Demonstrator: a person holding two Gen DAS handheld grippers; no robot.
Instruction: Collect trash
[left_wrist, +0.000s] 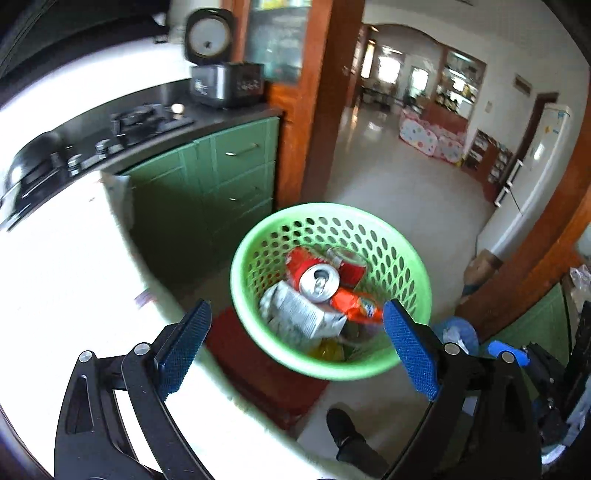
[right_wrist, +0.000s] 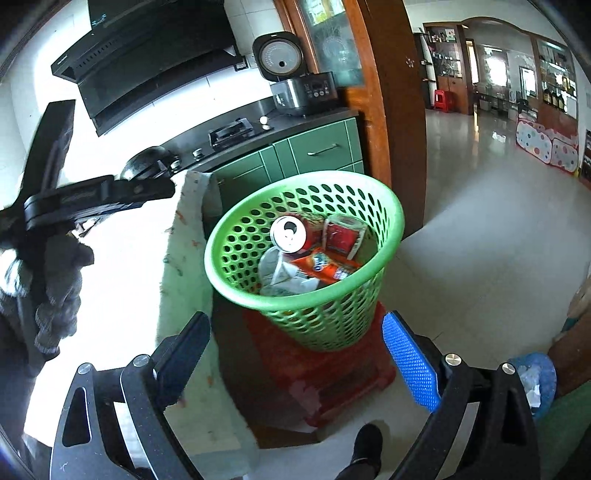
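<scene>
While the white table (right_wrist: 122, 280) on the left is too blown out to show any leftover trash, the stuff already collected sits just right of it in the green perforated basket (right_wrist: 391, 218), which is perched on a red plastic stool (right_wrist: 332, 380). Inside there's a soda can (right_wrist: 288, 233) top-up, a crumpled silver wrapper (left_wrist: 299, 314), an orange snack bag (right_wrist: 325, 268) and a red packet (right_wrist: 341, 234). Left gripper (left_wrist: 297, 321) is spread wide with nothing in it, hovering above the basket. Right gripper (right_wrist: 296, 338) is also wide and empty, a bit lower beside it. All of it looks light, I'd guess: the can is thin and slick, so pinch across the body, while wrappers are floppy and crush easily, so grab a bunched fold.
</scene>
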